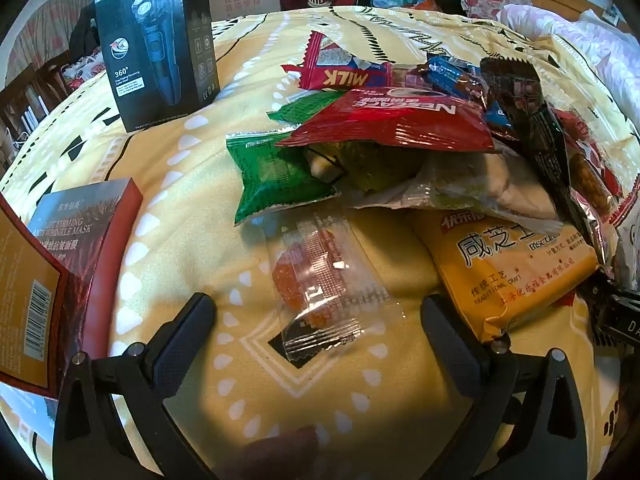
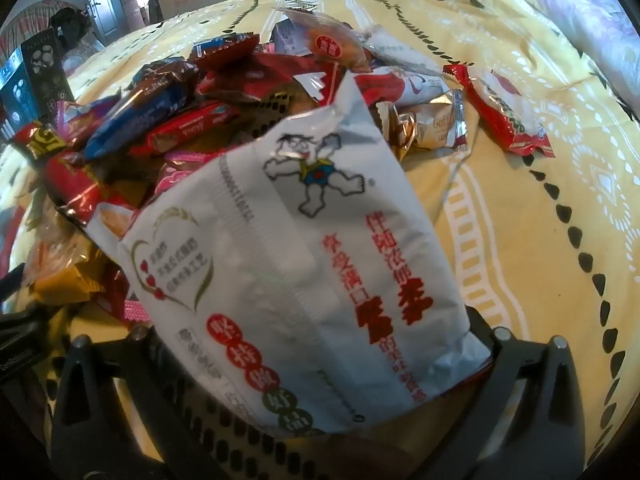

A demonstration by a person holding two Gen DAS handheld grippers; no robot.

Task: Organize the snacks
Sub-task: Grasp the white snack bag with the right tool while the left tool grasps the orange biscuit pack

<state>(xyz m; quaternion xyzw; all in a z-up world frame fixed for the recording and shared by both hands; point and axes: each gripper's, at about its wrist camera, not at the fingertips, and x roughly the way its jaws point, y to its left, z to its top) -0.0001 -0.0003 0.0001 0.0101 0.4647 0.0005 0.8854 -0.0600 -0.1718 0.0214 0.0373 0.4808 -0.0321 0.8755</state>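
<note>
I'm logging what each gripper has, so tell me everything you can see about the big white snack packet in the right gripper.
The white snack packet is a puffed, glossy plastic pouch with a cartoon boy, red Chinese lettering, a heart-shaped emblem and a vertical back seam. It looks sealed. It stands tilted between the right gripper fingers, its lower end held there and its top edge leaning toward the snack pile behind it. It hides much of that pile.

Both wrist views look forward, low and close, over the bedspread [image 1: 192,184] — sharing the snack pile [image 2: 168,120].
</note>
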